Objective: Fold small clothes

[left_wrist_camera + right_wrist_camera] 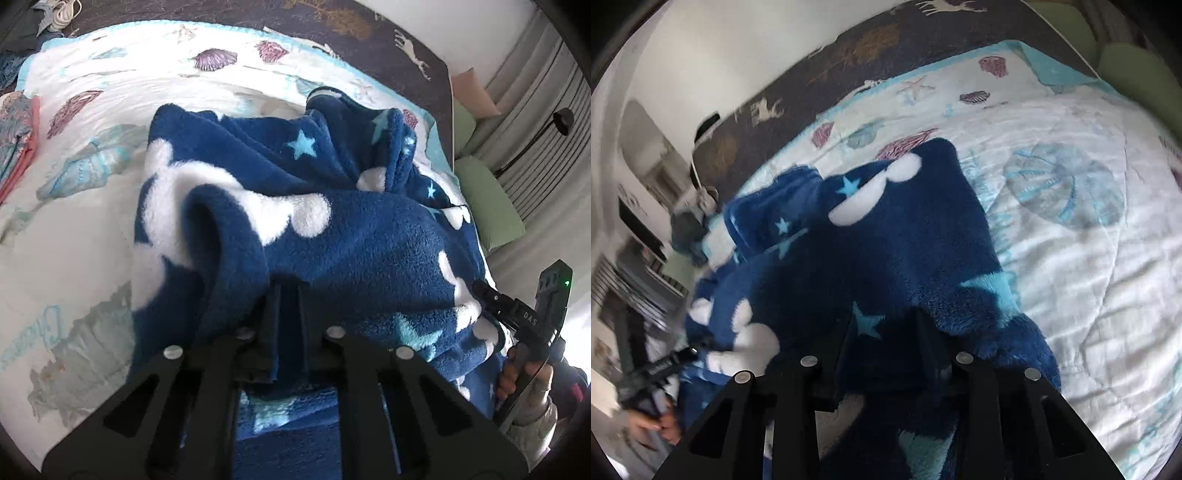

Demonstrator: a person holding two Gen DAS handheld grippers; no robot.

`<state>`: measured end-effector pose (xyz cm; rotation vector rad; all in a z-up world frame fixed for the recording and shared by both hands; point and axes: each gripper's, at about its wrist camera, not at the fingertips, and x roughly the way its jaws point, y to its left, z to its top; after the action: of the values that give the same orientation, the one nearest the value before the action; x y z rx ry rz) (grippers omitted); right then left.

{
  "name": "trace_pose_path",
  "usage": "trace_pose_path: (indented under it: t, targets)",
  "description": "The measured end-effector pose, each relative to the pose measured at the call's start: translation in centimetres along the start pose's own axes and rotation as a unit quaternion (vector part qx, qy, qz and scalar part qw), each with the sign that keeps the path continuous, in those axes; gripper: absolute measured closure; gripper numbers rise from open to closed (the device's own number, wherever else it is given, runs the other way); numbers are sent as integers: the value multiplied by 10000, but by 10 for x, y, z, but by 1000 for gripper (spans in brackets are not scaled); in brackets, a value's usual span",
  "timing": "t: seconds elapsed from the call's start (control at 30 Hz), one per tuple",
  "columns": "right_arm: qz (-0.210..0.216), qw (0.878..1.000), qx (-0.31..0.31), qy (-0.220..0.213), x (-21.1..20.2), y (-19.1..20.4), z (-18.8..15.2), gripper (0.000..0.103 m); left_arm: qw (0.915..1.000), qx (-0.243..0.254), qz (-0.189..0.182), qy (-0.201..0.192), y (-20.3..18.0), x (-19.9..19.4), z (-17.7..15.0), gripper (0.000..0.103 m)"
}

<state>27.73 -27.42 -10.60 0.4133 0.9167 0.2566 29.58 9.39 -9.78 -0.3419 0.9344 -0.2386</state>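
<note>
Left wrist view: left gripper (pixel 286 295), lower centre, is clamped narrow on an edge of the blue fleece garment (pixel 332 229), which lies bunched on the seashell quilt (pixel 92 192). Right wrist view: right gripper (pixel 882 332) stands partly parted, fleece between its fingers (pixel 929 332); whether they press cannot be told

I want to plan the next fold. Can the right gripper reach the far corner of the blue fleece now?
Probably not yet: the right gripper has the near fleece between its jaws, and the garment's bulk lies before that corner.
</note>
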Motion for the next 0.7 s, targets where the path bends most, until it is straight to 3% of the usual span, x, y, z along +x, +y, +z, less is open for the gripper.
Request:
trace_pose_path:
  t: [0.13,0.27,0.3,0.4,0.43,0.53,0.7]
  targets:
    - [-556,9971,-516,-6,5,20,-3,68,9959,632,624,-197,-25,2,-5,91]
    - [-614,9959,-661,30,-2,26,-2,65,9969,463,593,-239,-26,-25,-10,90]
    - [-626,9962,-586,156,-16,28,-3,65,9973,401,556,-264,-26,-40,-15,87]
    - [-426,9974,-574,30,-66,39,-14,65,9942,743,462,-630,-38,-99,-42,60]
    - [-287,9970,-710,-101,-90,44,-23,62,9924,848,486,-747,-40,-118,-56,51]
    - [-76,9925,-1182,-295,-147,58,-63,47,9907,1106,270,-739,-49,-158,-98,49]
    - [363,9889,-1440,-59,-192,73,-145,46,9884,1438,-238,-423,-75,-189,-169,49]
